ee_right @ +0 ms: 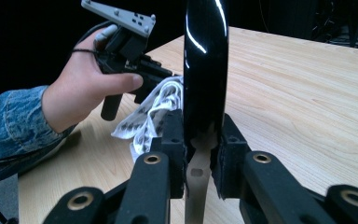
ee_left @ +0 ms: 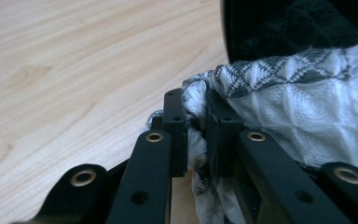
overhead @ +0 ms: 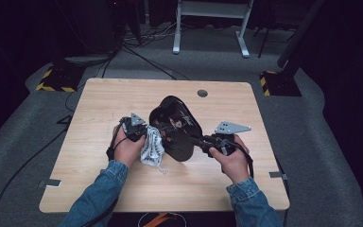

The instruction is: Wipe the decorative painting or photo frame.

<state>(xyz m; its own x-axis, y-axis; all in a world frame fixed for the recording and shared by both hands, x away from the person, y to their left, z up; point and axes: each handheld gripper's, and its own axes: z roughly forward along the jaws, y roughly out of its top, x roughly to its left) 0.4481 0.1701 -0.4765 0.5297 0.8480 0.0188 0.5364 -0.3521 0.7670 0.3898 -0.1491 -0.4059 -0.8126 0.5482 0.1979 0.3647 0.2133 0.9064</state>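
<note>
Crowding the black pan [overhead: 177, 127], a patterned cloth [overhead: 152, 147] touches its left side.

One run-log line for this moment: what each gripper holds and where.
left gripper: shut on cloth | right gripper: shut on black tray rim, tray tilted up | cloth against tray | table

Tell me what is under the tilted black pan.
The black pan, clamped at its edge by the right gripper, is held off the wooden table. The patterned cloth, pinched by the left gripper, presses against it. The tabletop directly beneath is hidden.
</note>
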